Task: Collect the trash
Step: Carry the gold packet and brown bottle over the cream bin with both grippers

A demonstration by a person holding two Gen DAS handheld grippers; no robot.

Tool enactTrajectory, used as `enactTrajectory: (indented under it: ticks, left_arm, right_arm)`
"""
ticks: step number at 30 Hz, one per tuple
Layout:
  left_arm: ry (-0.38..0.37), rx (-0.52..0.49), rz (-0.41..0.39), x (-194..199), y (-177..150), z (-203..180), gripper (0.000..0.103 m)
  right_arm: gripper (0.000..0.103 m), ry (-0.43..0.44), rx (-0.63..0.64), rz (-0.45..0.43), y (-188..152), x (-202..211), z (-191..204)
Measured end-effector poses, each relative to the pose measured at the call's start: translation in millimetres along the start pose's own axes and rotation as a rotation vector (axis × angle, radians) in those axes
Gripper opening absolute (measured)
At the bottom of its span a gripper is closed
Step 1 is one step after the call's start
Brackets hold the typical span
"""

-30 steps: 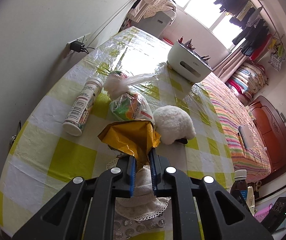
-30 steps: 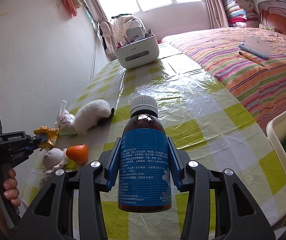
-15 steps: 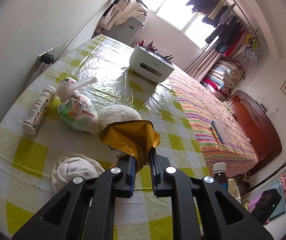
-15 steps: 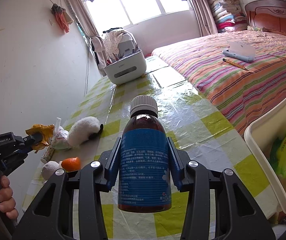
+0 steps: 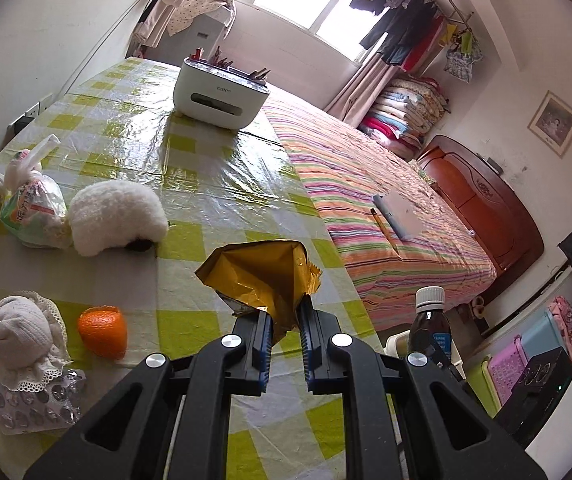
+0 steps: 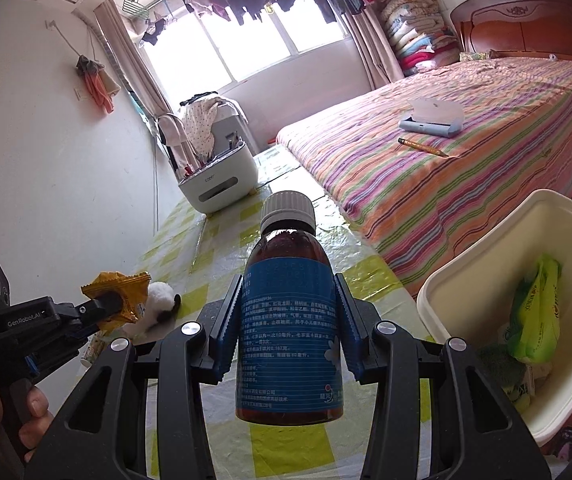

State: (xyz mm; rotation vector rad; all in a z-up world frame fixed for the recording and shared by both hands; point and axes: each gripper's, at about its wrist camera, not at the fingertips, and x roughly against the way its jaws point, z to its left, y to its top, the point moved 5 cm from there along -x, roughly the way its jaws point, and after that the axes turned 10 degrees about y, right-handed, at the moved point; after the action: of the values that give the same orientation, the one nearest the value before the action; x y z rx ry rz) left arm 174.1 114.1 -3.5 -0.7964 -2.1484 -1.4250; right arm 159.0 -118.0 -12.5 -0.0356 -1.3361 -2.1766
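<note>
In the left wrist view, the left claw (image 5: 284,334) pinches a crumpled gold wrapper (image 5: 260,276) above the checked tabletop (image 5: 222,184), near the orange (image 5: 103,332). In the right wrist view, the right claw (image 6: 289,320) clamps a brown medicine bottle (image 6: 289,320) beside the cream bin (image 6: 481,272); best to carry each over the bin's rim before letting go.

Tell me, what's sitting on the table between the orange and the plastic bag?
The fluffy white toy sits between the orange and the plastic bag, nearer the bag, touching it. The left wrist view shows this.

Gold wrapper (image 5: 262,276) (crumpled) in left tongs (image 5: 286,344)
</note>
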Motion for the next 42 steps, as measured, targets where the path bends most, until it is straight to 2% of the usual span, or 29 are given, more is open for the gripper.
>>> enactTrajectory:
  ticks: [9,13,27,34,42]
  left_arm:
    - [-0.068,-0.098,0.044,-22,-18,-59,0.012]
    - [-0.118,-0.106,0.09,-33,-28,-80,0.012]
    - [-0.177,-0.195,0.147,-53,-57,-136,0.012]
    - [-0.204,-0.244,0.175,-63,-71,-165,0.012]
    - [-0.203,-0.264,0.204,-77,-78,-179,0.012]
  right_arm:
    - [0.042,-0.038,-0.066,-0.071,20,22,-34]
    - [0.042,-0.07,-0.091,-0.108,26,36,-49]
    - [0.042,-0.198,-0.173,-0.194,37,74,-99]
    - [0.042,-0.221,-0.181,-0.207,36,79,-105]
    - [0.042,-0.242,-0.228,-0.251,35,90,-117]
